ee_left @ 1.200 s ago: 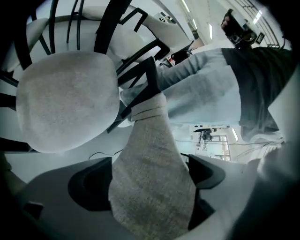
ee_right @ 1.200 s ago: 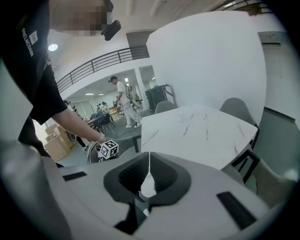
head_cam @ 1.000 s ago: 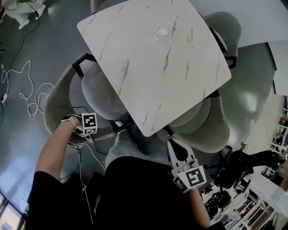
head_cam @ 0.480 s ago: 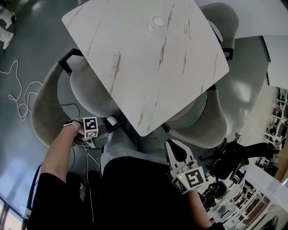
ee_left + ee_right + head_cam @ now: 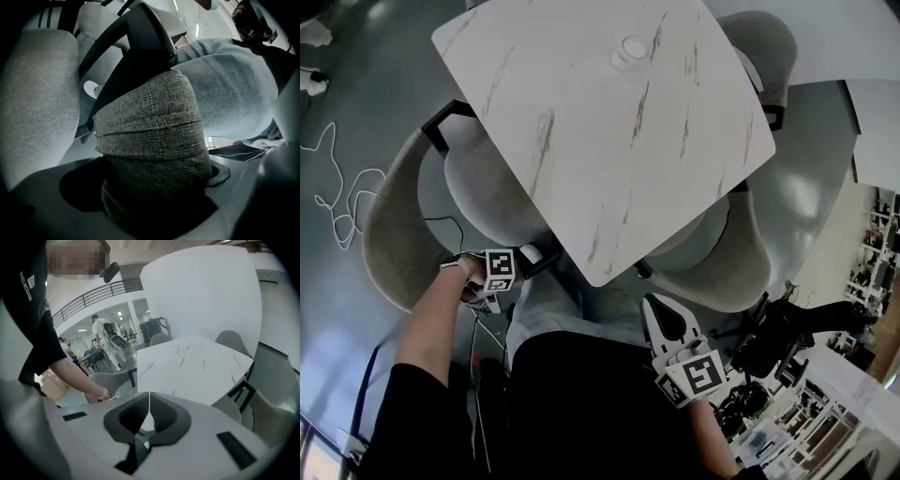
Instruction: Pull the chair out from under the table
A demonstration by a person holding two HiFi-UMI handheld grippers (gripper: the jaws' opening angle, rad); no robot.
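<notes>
Chair [image 5: 389, 234] stands at the bench's [image 5: 609, 169] left corner. The seat is tucked partly under the top and the curved backrest is left outside, near the person's left side.

Left gripper [image 5: 492, 281] is clamped on the end of the chair's padded rim. In the left gripper view coarse woven fabric [image 5: 150, 136] is seen filling the gap between the jaws. Right gripper [image 5: 656, 309] is held apart from everything, near the person's body, with jaws pressed together on nothing [image 5: 149, 404].

Handling, judged:
- The chair is upholstered over a black frame [image 5: 441, 131], so middling weight is expected. It is better dragged across the floor [image 5: 356, 103] than lifted.
- The padding is soft and is likely squeezed before the stiff shell under it is felt.
- Good friction is given by the woven cloth, so slip is unlikely.
- The rim end is a fair hold: thin enough to be spanned and rigid underneath.
- With one off-centre hold the chair may be swung rather than drawn straight.
- Snagging of the frame against the bench's leg is possible.
</notes>
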